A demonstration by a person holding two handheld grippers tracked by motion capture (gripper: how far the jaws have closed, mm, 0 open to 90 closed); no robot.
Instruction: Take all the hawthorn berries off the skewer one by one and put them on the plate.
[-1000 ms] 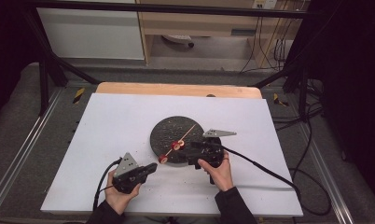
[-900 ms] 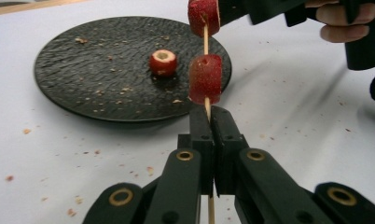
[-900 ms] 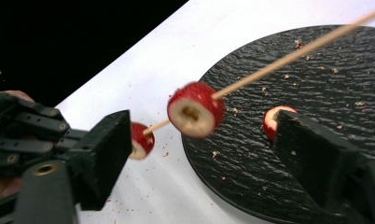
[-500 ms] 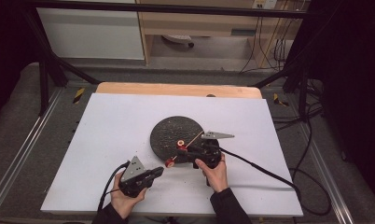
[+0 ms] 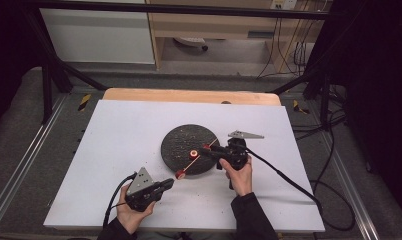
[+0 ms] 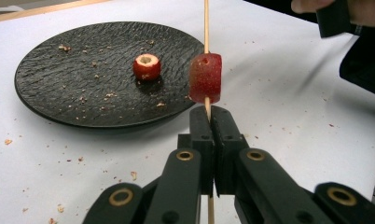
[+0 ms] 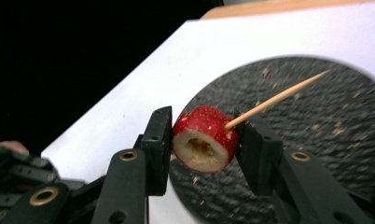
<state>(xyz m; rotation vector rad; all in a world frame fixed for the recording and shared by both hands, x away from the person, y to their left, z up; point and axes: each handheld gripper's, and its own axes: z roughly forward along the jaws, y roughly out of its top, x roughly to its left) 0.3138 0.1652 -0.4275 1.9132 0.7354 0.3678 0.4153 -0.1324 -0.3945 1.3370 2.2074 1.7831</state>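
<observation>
A: High view shows a person at a white table (image 5: 114, 145) with a gripper in each hand. What is each claw doing?

B: The left gripper (image 5: 170, 183) is clamped on the near end of a thin skewer (image 6: 206, 28). One red fruit ring (image 6: 205, 78) is already threaded, sitting just above the closed jaws in the left gripper view. The skewer slants up over the dark plate (image 5: 176, 150).

A: And the right one?

B: The right gripper (image 7: 202, 142) has just closed on a second ring (image 7: 204, 138) and pinches it from both sides, over the plate's near edge. The ring's hollow core faces the camera in the right gripper view, and the skewer's tip appears just behind it.

A: How should the threading go?

B: Judging from these views, the hollow core should be lined up with the skewer tip before any push. The left claw should keep the stick steady while the right slides the ring down along it, straight, not at an angle, so the flesh does not split. A light pinch seems wise: the ring looks soft, and crumbs (image 6: 106, 95) already dot the plate.
</observation>
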